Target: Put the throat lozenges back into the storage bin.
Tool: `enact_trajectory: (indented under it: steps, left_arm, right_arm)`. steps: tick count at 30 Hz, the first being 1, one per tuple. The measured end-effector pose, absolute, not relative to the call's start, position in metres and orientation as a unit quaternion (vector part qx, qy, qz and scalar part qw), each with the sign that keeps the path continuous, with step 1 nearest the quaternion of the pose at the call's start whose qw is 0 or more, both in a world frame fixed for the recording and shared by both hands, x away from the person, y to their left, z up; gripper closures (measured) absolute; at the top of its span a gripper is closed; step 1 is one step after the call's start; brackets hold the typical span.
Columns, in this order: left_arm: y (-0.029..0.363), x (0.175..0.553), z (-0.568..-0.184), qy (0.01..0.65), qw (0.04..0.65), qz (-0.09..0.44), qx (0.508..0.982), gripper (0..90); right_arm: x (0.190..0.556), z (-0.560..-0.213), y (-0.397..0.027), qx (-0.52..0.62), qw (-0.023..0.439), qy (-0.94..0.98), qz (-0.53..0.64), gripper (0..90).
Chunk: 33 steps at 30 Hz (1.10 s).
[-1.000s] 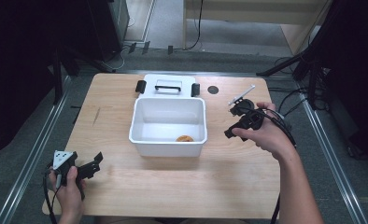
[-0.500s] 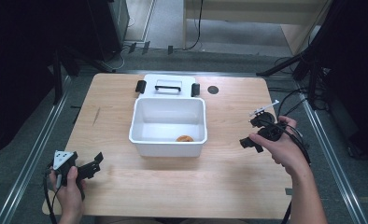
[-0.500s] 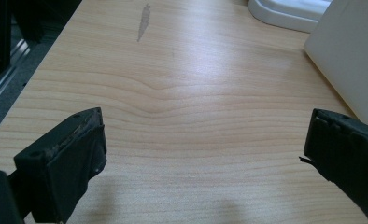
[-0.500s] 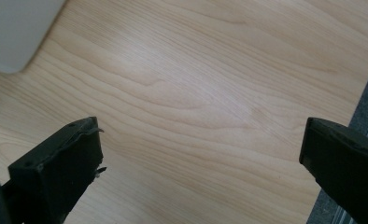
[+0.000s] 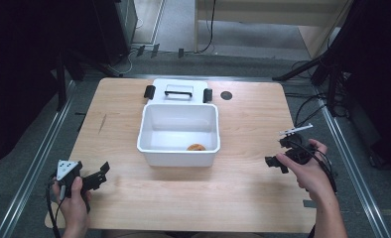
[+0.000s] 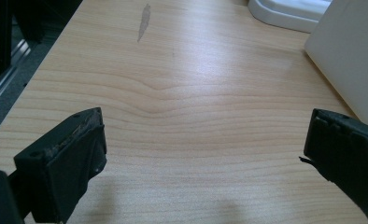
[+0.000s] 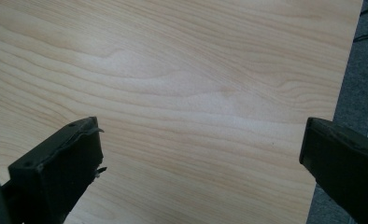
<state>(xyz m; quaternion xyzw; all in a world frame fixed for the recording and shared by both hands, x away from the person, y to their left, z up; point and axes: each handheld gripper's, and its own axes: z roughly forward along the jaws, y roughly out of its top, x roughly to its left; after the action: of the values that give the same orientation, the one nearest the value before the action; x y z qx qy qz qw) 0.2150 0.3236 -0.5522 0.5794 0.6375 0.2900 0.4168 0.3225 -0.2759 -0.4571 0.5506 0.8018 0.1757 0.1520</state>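
A white bin (image 5: 178, 156) stands mid-table with a small orange-brown round item (image 5: 196, 147) on its floor at the front right. My left gripper (image 5: 101, 172) rests low at the table's near left corner, open, its jaws wide over bare wood (image 6: 201, 154). At the table's right edge, well clear of the bin, my right gripper (image 5: 277, 151) is open too. Its jaws have just been opening and hold nothing, with only wood between them (image 7: 201, 158).
The bin's white lid (image 5: 178, 91), with a black handle and black latches, lies flat behind the bin. A small dark disc (image 5: 226, 95) sits right of it. The bin's wall (image 6: 355, 56) shows at the right of the left gripper view. Cables trail beyond the right edge.
The right hand moved from beside the bin out to the table's right edge, nearer the person and lower, and its jaws spread wider. The left hand stayed put.
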Motion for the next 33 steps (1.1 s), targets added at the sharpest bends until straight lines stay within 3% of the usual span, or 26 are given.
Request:
enact_trajectory:
  steps: [33]
  left_arm:
    - [0.323, 0.215, -0.552, 0.637, 0.416, 0.293, 0.580, 0.0]
  right_arm:
    - [0.251, -0.530, -0.345, 0.601, 0.238, 0.678, 0.351, 0.0]
